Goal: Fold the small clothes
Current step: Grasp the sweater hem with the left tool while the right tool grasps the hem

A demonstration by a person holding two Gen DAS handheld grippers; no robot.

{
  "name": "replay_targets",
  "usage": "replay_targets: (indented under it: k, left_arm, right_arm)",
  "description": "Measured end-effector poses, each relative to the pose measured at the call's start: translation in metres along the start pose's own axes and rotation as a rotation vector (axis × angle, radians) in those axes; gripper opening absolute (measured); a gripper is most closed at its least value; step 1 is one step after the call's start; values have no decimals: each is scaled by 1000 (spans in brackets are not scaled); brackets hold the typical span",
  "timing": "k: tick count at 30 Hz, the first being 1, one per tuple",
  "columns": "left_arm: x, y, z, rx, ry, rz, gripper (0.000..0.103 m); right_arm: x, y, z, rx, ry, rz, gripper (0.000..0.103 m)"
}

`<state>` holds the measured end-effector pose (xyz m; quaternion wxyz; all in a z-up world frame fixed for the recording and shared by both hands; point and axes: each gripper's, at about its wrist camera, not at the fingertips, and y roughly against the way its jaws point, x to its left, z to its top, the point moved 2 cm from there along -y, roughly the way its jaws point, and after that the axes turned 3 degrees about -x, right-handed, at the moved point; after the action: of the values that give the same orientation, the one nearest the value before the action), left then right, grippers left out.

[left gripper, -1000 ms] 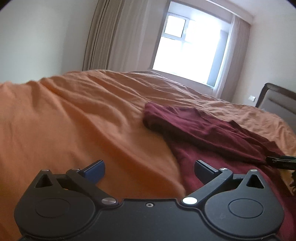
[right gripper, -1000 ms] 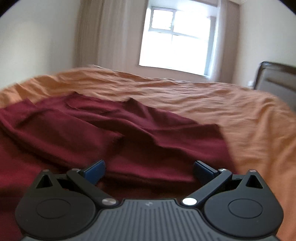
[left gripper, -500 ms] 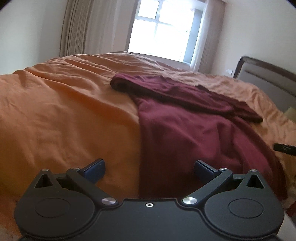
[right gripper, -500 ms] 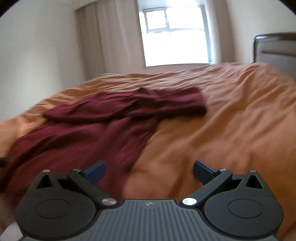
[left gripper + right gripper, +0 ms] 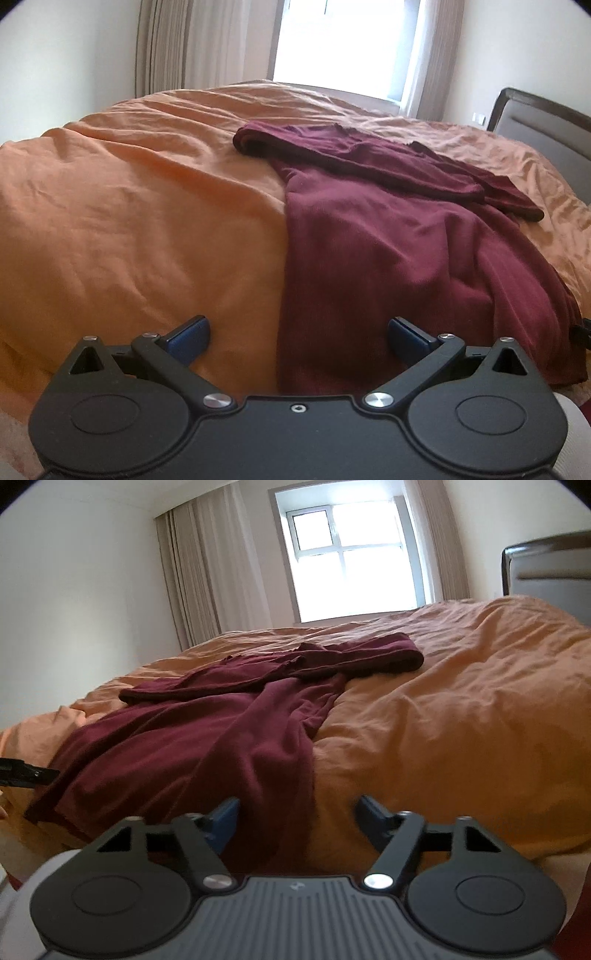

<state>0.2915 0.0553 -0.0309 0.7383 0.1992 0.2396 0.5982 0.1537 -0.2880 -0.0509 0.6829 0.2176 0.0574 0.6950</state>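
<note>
My left gripper [image 5: 298, 338] and right gripper [image 5: 297, 821], jaws released, hover over the maroon garment [image 5: 388, 236] at 12 o'clock on the orange bedspread [image 5: 129, 206].

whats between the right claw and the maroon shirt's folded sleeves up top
Only the shirt's own body, running from the open right claw up to the sleeves, over the orange cover. The right wrist view shows it.

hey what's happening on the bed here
A person holds a two-finger gripper in each hand over a dark red knit garment lying on an orange duvet. The top part is already folded across. The left gripper and right gripper are both open near the garment's near edge, gripping nothing.
</note>
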Motion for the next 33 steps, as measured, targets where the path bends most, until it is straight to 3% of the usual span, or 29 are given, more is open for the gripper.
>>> replay_targets:
  k: [4, 9, 12, 14, 16, 24, 33]
  left_arm:
    - [-1, 5, 1, 20, 29, 20, 95]
    - [-5, 9, 3, 51, 30, -3, 80]
    - [-8, 9, 7, 82, 56, -27, 51]
    - [-13, 14, 13, 96, 61, -21, 17]
    - [-18, 21, 19, 97, 34, -3, 7]
    - [-16, 70, 50, 60, 95, -55, 4]
    - [-9, 116, 44, 115, 121, -142, 4]
  right_arm:
    - [-1, 2, -1, 10, -18, 19, 45]
    - [2, 6, 2, 37, -9, 53, 7]
    - [3, 13, 8, 31, -18, 86, 7]
    - [1, 20, 14, 17, -55, 105, 6]
    - [-5, 29, 24, -9, -105, 118, 6]
    - [-38, 72, 70, -102, -275, 138, 4]
    - [-51, 117, 81, -46, -215, 133, 4]
